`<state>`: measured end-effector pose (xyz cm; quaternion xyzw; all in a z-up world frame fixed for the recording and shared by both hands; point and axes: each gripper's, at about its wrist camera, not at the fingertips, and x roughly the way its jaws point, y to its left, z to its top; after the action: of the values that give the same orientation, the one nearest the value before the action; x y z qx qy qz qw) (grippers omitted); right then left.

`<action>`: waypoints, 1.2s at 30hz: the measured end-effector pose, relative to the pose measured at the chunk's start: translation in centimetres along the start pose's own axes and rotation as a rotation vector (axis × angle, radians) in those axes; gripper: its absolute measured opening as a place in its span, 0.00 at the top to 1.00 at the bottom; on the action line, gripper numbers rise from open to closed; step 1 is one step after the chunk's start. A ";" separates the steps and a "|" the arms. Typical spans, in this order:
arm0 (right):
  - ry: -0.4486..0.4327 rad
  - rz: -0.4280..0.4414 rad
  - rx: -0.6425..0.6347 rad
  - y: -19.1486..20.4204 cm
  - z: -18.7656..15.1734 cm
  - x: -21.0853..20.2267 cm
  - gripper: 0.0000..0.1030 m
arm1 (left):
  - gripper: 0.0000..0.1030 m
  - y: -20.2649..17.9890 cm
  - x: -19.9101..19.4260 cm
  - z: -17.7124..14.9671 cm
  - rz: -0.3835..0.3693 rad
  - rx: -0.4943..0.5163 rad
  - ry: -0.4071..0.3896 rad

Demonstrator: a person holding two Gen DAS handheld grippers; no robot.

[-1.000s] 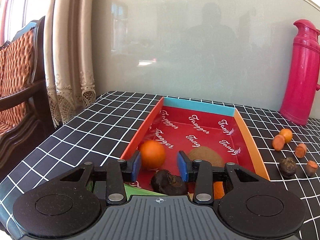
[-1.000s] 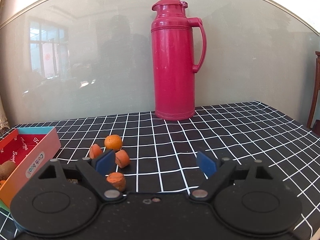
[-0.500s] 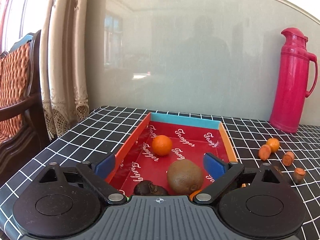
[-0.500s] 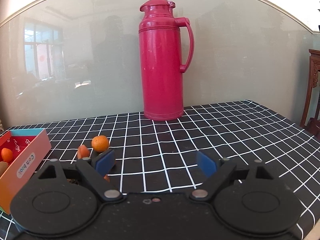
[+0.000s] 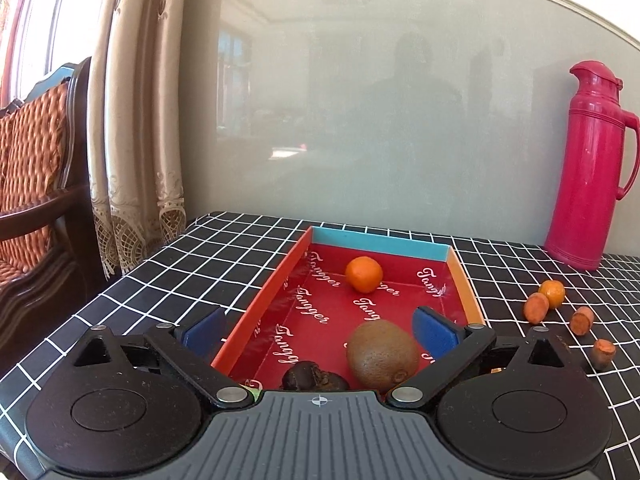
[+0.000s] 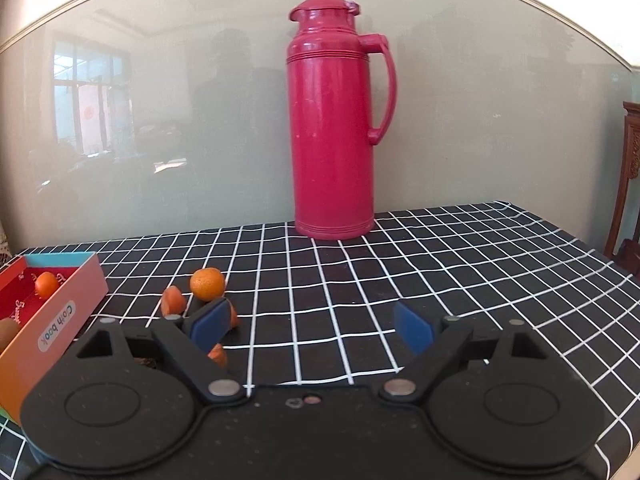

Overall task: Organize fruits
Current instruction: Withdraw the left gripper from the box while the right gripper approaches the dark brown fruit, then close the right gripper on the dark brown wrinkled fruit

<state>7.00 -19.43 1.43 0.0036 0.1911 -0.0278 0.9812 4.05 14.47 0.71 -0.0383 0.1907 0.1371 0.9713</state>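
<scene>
Fruit goes into the red box [image 5: 460, 276] on the bench [image 5: 224, 248]: the left gripper [image 5: 316, 330] is opening its fingers, nothing clamped, above a kiwi [image 5: 382, 354] inside. An orange [image 5: 363, 274] lies near the box's far wall. The right gripper [image 6: 310, 326], fingers apart and empty, should likely approach the small orange [image 6: 207, 283] outside the box squarely.

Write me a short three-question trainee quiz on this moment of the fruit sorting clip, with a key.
1. True or false: the kiwi lies inside the box.
2. Which whole fruit sits on the tablecloth outside the box? A banana, B small orange, C apple.
3. What tall thing stands at the wall?

Key: 1 true. 2 B; carrot pieces lie beside it. 3 the pink flask.
</scene>
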 end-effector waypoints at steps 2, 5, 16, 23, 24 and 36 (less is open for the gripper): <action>-0.005 0.015 -0.030 0.9 -0.1 0.0 0.14 | 0.04 0.3 0.0 0.0 0.002 -0.007 -0.001; -0.008 0.032 -0.060 2.1 -0.2 -0.1 0.14 | 0.03 0.8 0.0 0.0 0.011 -0.015 0.001; 0.006 0.079 -0.085 5.0 -0.3 0.6 0.14 | 0.03 2.8 0.1 -0.1 0.038 -0.022 0.015; 0.014 0.116 -0.116 7.2 -0.5 1.0 0.14 | 0.03 4.4 0.3 -0.4 0.060 -0.027 0.030; 0.017 0.123 -0.120 7.6 -0.6 1.1 0.14 | 0.03 4.5 0.3 -0.4 0.062 -0.027 0.032; 0.062 0.188 -0.207 12.2 -1.6 2.7 0.15 | 0.00 7.1 0.5 -0.8 0.115 -0.031 0.039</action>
<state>9.59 -7.36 -1.06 -0.0791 0.2220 0.0844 0.9682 2.18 21.26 -0.35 -0.0451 0.2094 0.1950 0.9571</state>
